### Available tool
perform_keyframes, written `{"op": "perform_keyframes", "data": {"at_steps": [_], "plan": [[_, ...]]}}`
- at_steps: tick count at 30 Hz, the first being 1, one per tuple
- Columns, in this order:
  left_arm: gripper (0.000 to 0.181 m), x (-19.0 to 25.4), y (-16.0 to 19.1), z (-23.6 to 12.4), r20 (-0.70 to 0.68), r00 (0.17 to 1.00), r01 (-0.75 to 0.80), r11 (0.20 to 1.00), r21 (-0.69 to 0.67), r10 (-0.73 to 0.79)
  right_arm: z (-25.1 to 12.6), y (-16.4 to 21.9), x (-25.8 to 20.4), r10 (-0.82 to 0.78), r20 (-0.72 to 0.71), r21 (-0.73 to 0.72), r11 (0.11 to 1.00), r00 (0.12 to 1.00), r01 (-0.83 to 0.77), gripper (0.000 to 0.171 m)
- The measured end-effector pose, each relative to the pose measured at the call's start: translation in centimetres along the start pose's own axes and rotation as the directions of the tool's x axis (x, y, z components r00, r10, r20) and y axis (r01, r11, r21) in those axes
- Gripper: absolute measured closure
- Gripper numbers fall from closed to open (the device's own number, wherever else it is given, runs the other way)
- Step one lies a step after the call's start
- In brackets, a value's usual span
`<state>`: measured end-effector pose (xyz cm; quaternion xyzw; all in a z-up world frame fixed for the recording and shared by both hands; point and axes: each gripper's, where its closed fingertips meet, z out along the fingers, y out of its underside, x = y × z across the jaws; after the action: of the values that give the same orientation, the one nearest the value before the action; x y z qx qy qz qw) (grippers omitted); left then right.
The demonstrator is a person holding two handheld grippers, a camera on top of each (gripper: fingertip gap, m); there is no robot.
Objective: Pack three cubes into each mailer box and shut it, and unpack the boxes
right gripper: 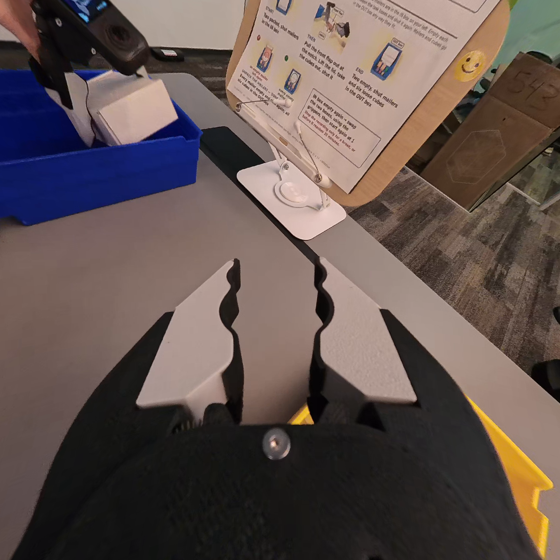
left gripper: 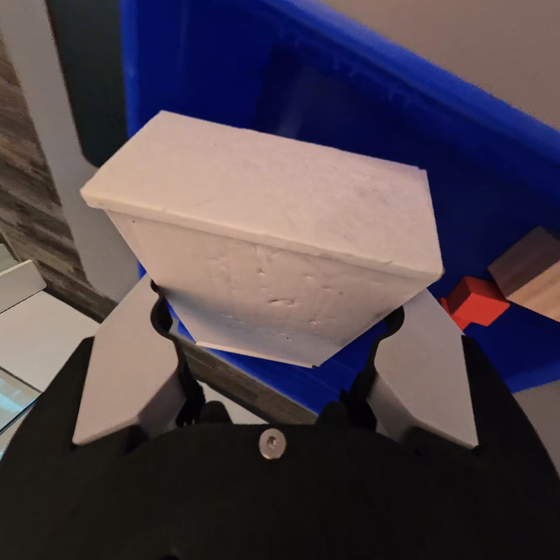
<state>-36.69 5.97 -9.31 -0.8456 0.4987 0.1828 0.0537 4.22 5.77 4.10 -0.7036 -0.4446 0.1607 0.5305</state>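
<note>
The left gripper [left gripper: 277, 306] is holding a closed white mailer box [left gripper: 266, 230], its fingers [left gripper: 133, 357] clamped on the box's 2 side walls, over the blue bin [left gripper: 348, 121]. In the right wrist view the box is tilting, one corner dipping inside the bin. To do this step well, the grip should be staying firm on the walls and level, since the card is already dented and could be slipping or buckling; the lid flap looks shut and should be kept that way. I judge the box is being either set into or lifted from the bin; I cannot tell which. Just right of it in the bin, a red cube [left gripper: 475, 303] and a pale wooden cube [left gripper: 527, 269] are lying loose.

The right gripper [right gripper: 276, 266] is hovering over bare table, fingers apart and holding nothing, with a yellow bin [right gripper: 515, 472] under its right side.

The grey table [right gripper: 121, 272] is smooth. Farther off, an instruction sheet on a white stand [right gripper: 303, 212] is sitting at the table's edge, then patterned carpet [right gripper: 469, 257] and a cardboard box [right gripper: 491, 136].
</note>
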Motion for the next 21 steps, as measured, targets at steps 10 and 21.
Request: {"op": "perform_keyframes", "data": {"at_steps": [10,21], "plan": [[0.038,2.1,-5.2,-11.1,0.112,0.988,-0.114,0.992,0.056,0.107,-2.0,-0.5,-2.9,-0.059,0.013,0.106,0.993,0.998,0.057,0.115],[0.037,18.3,-19.3,-13.1,-0.23,0.873,-0.404,0.901,0.155,0.431,-3.6,3.9,-13.6,-0.489,-0.161,0.27,0.814,0.857,0.515,0.065]]}}
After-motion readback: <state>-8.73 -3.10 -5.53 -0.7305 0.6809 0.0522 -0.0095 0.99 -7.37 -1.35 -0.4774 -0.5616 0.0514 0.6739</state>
